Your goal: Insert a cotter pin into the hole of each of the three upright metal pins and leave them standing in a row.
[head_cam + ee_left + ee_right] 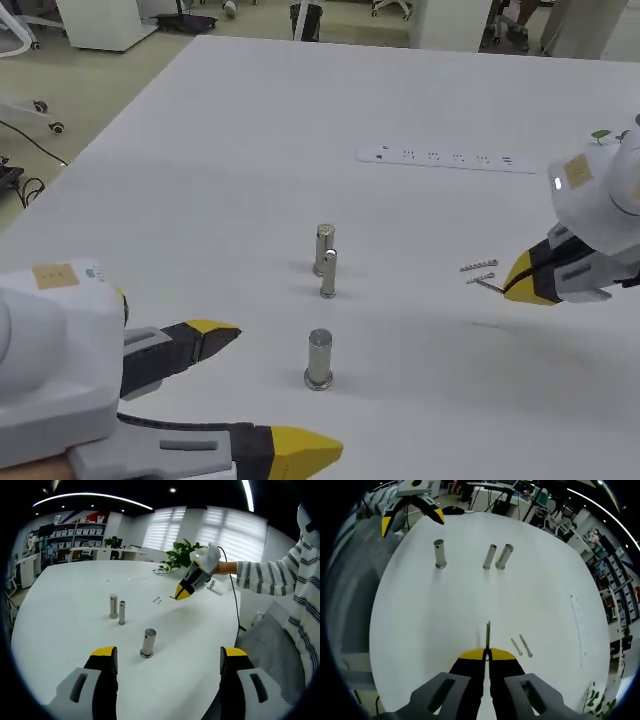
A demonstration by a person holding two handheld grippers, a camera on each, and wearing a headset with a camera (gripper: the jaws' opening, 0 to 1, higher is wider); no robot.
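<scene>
Cotter pin [488, 632] clamped in the right gripper [488, 654], low centre of its own view.
Three upright metal pins [319, 358] stand mid-frame on the white table [200, 150] (two nearly overlapping); the left gripper [280, 390] gapes wide, lower left; two spare cotter pins [480, 268] lie right of them.

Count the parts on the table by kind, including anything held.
Upright silver metal cylinder pins: 3
Thin silver metal cotter pins: 3 (2 loose, 1 in the right tool)
White power strip: 1
Total: 7
</scene>
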